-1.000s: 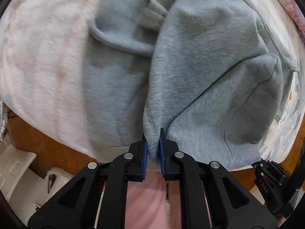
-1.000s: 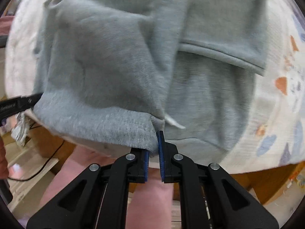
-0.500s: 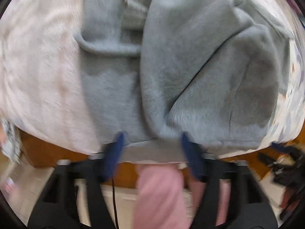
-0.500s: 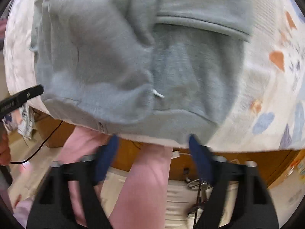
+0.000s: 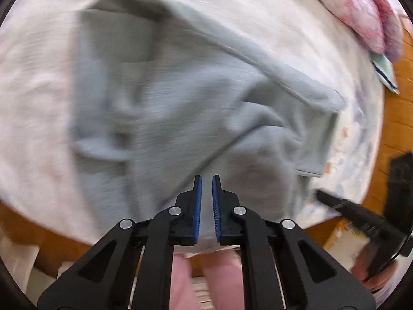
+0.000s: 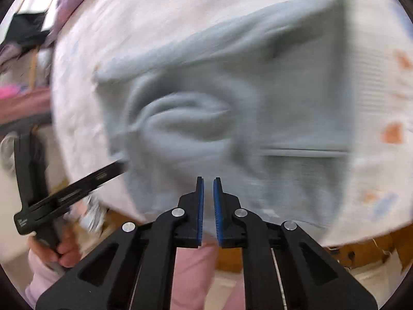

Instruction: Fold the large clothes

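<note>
A grey sweatshirt point(image 5: 180, 98) lies folded and rumpled on a table covered by a pale patterned cloth point(image 5: 31, 98); it also shows in the right wrist view point(image 6: 258, 113). My left gripper point(image 5: 206, 180) hangs above the garment's near edge, jaws nearly closed with a narrow gap and nothing between them. My right gripper point(image 6: 208, 182) is the same, nearly closed and empty above the near edge. Each gripper shows at the side of the other's view. Both views are motion-blurred.
A pink and purple bundle of cloth point(image 5: 361, 10) lies at the table's far right, with a pale green item point(image 5: 384, 69) beside it. The wooden table edge point(image 5: 38, 230) runs below the cloth. The person's pink trousers point(image 6: 196, 279) are below the grippers.
Both grippers were shut on the sweatshirt's near edge, opened wide and let it go, then pulled back and up and closed to a narrow gap. The sweatshirt now lies flat on the table.
</note>
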`<state>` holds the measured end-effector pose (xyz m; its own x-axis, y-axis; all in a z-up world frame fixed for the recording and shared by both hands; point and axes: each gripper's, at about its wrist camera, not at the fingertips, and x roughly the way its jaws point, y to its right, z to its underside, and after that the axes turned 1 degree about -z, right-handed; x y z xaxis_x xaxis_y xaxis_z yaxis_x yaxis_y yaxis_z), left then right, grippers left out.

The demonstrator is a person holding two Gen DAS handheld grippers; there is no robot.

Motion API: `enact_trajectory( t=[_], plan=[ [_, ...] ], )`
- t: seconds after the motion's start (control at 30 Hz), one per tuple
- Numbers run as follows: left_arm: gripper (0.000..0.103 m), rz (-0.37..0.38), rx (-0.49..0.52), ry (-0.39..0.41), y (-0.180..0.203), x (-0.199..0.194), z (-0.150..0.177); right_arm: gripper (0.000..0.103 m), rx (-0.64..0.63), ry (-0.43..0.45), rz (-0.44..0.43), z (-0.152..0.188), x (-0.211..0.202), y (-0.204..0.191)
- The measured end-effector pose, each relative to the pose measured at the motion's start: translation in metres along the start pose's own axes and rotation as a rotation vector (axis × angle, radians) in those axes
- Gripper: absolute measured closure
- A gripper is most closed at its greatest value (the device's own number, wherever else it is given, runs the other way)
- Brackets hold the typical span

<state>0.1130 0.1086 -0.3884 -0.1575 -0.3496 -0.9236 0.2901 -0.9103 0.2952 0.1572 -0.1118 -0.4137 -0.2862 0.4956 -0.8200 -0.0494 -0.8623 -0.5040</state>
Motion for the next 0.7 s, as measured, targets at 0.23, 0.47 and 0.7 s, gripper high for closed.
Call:
enact_trajectory(
  t=[0.23, 0.47, 0.7],
  plan=[
    [0.098, -0.153, -0.059, -0.081, 0.004, 0.087, -0.012, 0.099, 0.150, -0.055, 0.113, -0.034, 0.093, 0.032],
    [0.093, -0.127, -0.055, -0.017, -0.001, 0.016, -0.025, 0.075, 0.240, -0.059, -0.026, -0.040, 0.034, 0.041],
    [0.065, -0.137, -0.157, 0.113, -0.037, -0.046, -0.077, 0.037, 0.363, 0.122, -0.004, -0.075, -0.043, 0.079]
  ],
)
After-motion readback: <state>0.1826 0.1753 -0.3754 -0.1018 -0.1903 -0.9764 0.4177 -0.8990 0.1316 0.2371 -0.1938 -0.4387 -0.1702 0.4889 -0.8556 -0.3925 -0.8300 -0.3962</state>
